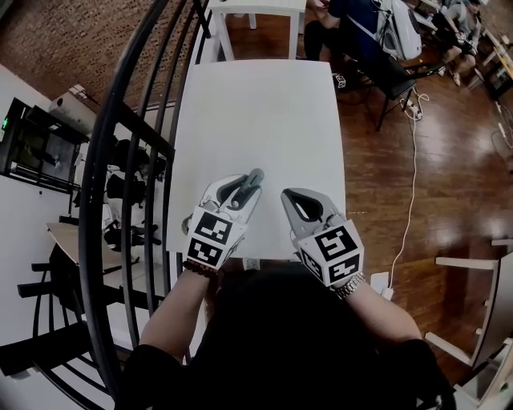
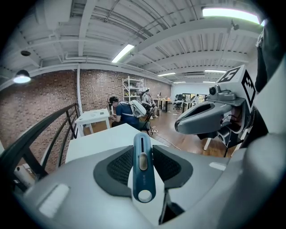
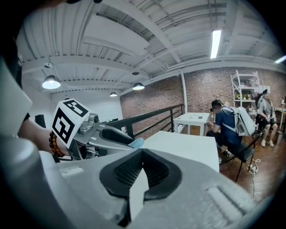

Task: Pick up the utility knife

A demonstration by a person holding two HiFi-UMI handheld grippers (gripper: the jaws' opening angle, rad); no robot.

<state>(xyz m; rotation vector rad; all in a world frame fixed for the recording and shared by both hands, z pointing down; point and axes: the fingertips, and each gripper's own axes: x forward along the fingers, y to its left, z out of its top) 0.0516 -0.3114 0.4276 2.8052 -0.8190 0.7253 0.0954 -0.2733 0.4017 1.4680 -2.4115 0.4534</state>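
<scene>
The blue utility knife (image 2: 143, 170) is clamped between the dark pads of my left gripper (image 2: 143, 151), with its slider facing the camera and its tip pointing away. In the head view my left gripper (image 1: 240, 190) hangs above the near end of the white table (image 1: 256, 120), and the knife (image 1: 254, 178) sticks out past its fingertips. My right gripper (image 1: 295, 198) is level with it, a short gap to the right. Its pads (image 3: 127, 172) meet at the tips with nothing between them. The right gripper view catches the knife's blue end (image 3: 136, 143) in the left gripper (image 3: 111, 136).
A curved black railing (image 1: 136, 160) runs along the table's left side. A second white table (image 1: 256, 8) stands beyond the far end. A seated person with a backpack (image 1: 365, 32) is at the back right. A white cable (image 1: 413, 160) trails over the wooden floor.
</scene>
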